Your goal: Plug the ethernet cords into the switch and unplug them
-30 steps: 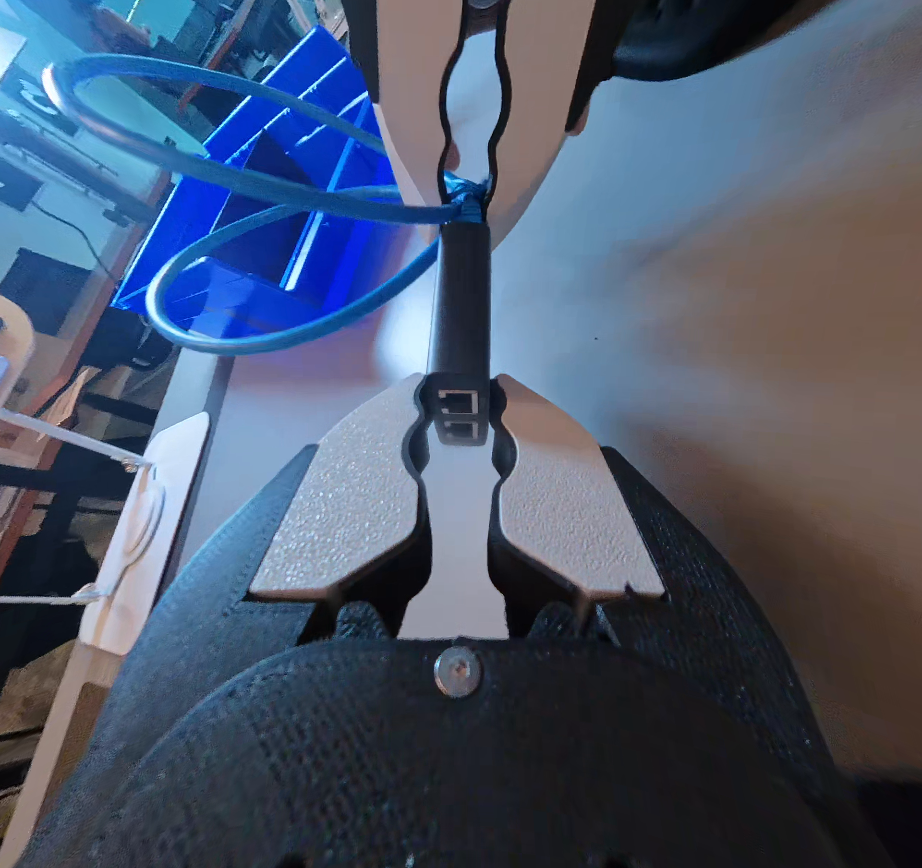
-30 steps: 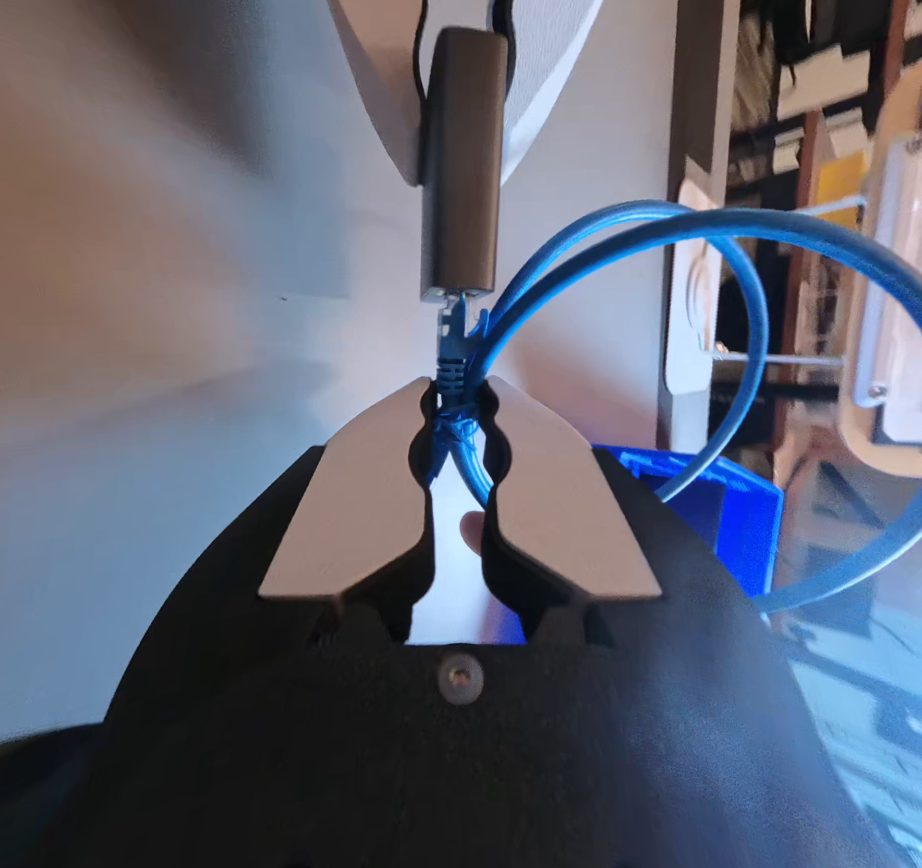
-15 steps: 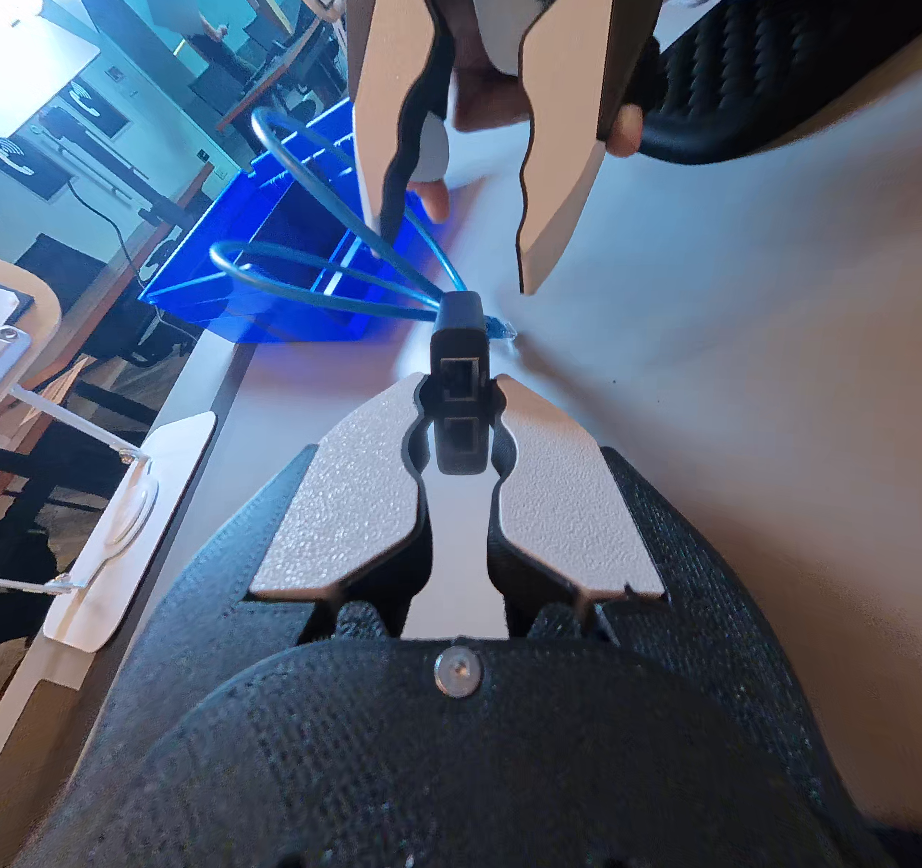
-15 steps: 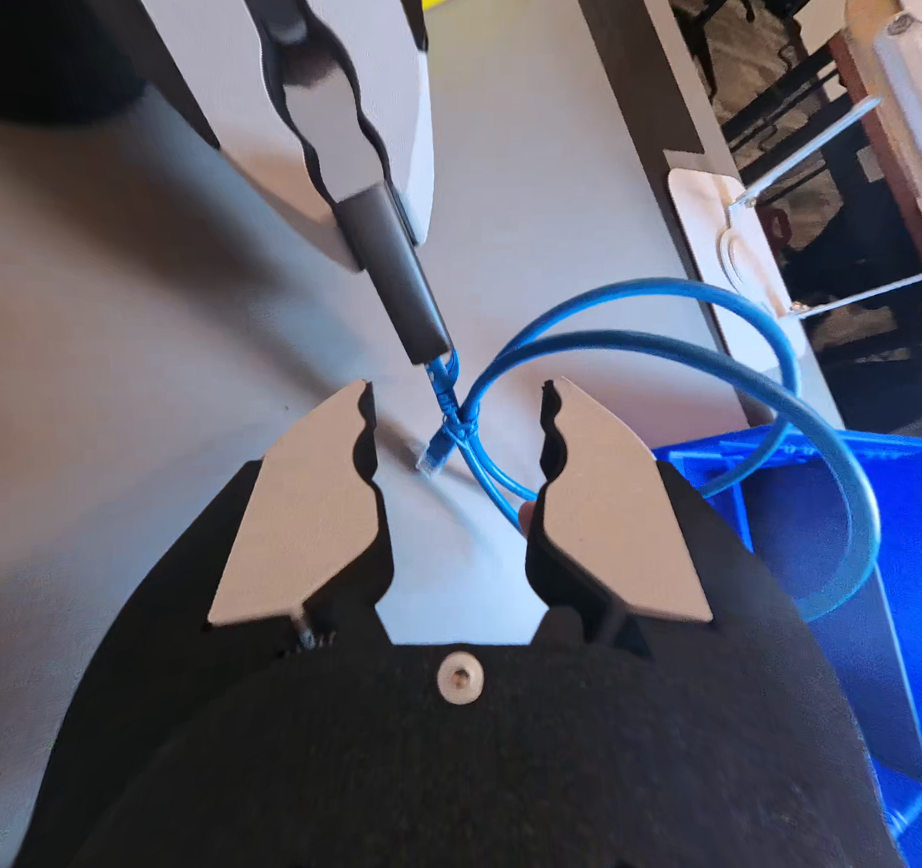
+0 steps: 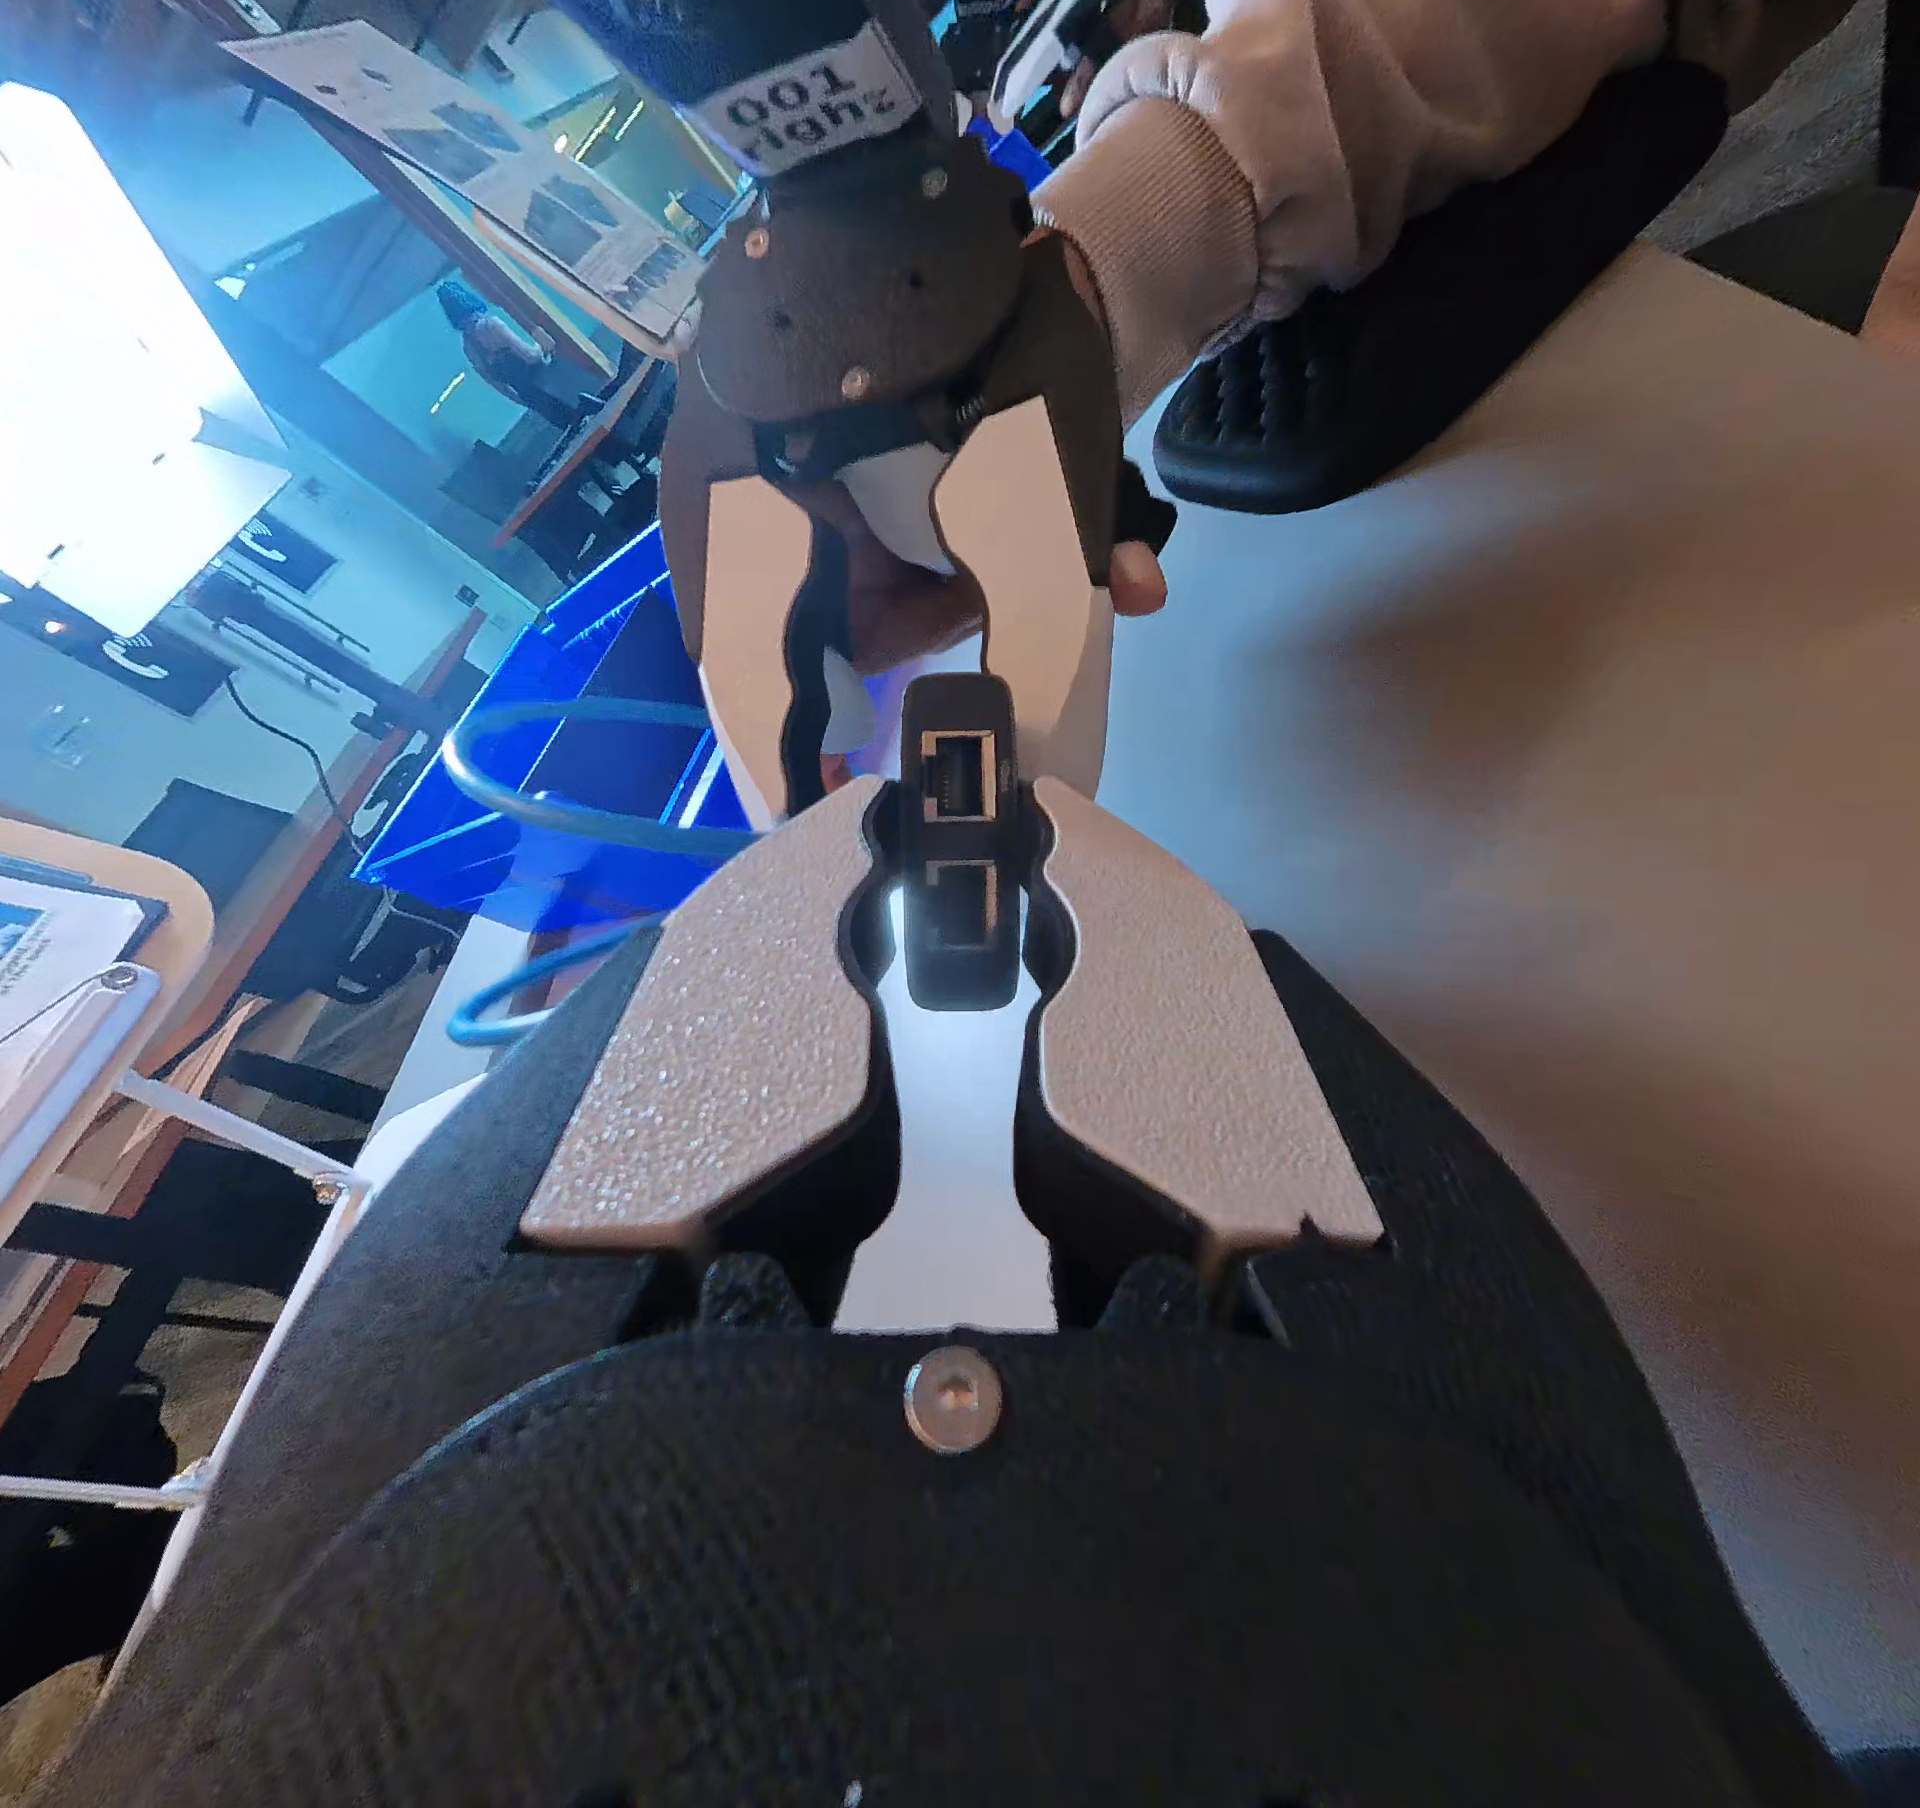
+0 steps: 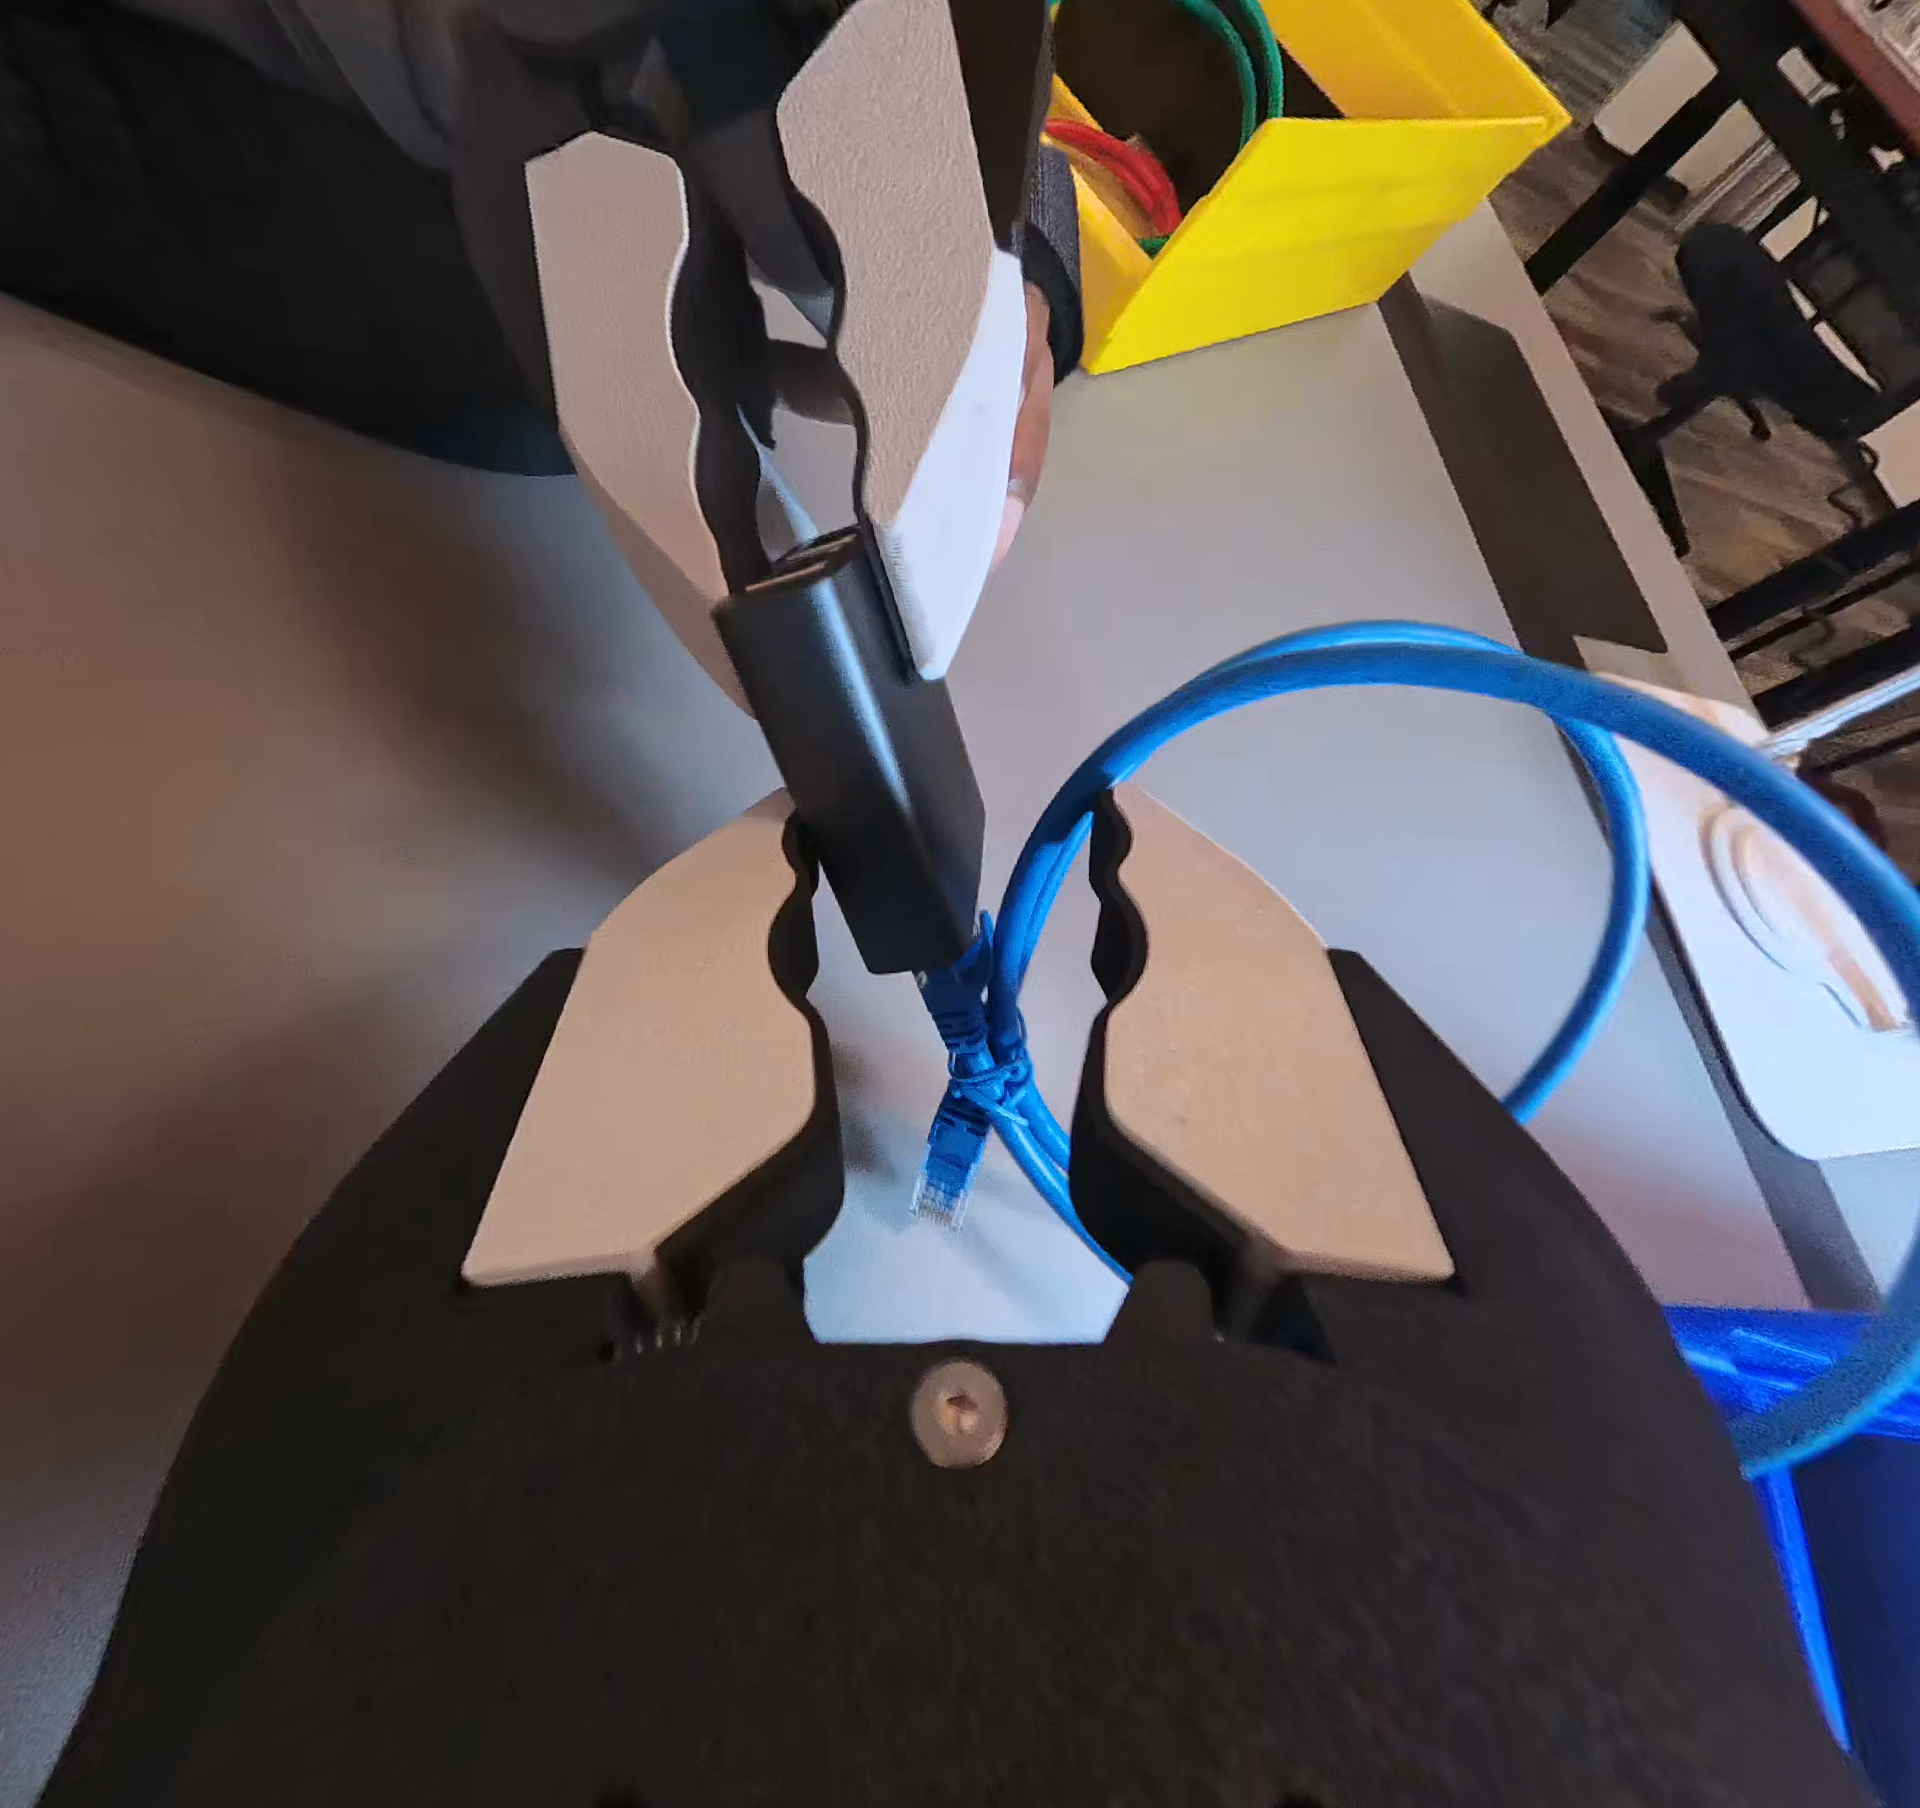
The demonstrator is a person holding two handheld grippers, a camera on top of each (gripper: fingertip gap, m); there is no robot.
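Observation:
My left gripper [image 5: 956, 823] is shut on the small black switch [image 5: 958, 802]; the two ports facing its camera are empty. In the right wrist view the left gripper [image 6: 831, 605] holds the switch [image 6: 862, 771] tilted above the table. One plug [image 6: 961, 969] of the blue ethernet cord [image 6: 1455, 678] sits in the switch's far end. The cord's other plug [image 6: 940, 1176] hangs loose, tied to the cord. My right gripper [image 6: 945, 808] is open with the switch end and plugs between its fingers, touching neither. It also shows in the left wrist view [image 5: 883, 709], open behind the switch.
A yellow bin [image 6: 1330, 148] with green and red cords stands at the far table edge. A blue bin [image 5: 582, 750] sits by the cord loop and shows in the right wrist view [image 6: 1829, 1446]. A white plate [image 6: 1787, 979] is clamped to the grey table [image 6: 1299, 532] edge. Left and right tips are no more than a few centimetres apart.
My right gripper has opened and let go of the blue cord, which stays plugged in the switch. The left gripper still holds the switch and has tilted it.

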